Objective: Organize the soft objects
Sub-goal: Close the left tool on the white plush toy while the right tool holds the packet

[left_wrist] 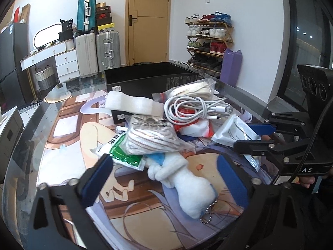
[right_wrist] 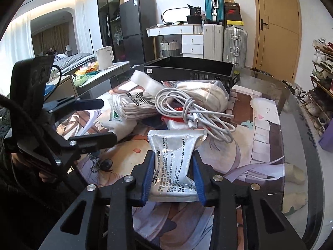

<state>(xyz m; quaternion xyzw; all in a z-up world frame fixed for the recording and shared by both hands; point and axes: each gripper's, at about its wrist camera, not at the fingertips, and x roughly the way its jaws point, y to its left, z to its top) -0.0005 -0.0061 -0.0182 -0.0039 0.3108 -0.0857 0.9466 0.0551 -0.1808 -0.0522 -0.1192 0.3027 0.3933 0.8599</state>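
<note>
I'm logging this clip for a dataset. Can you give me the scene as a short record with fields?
surface: glass table with printed mat
left claw: open, around white plush toy, not gripping
right claw: shut on silver sachet
pile: white cable, bagged socks, green packet
container: black box behind pile, open top

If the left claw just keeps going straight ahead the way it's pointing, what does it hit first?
Most likely the white plush toy, which already lies between the open left claw fingers. Beyond it sits the bagged striped socks, though depth is hard to judge through the fisheye.
</note>
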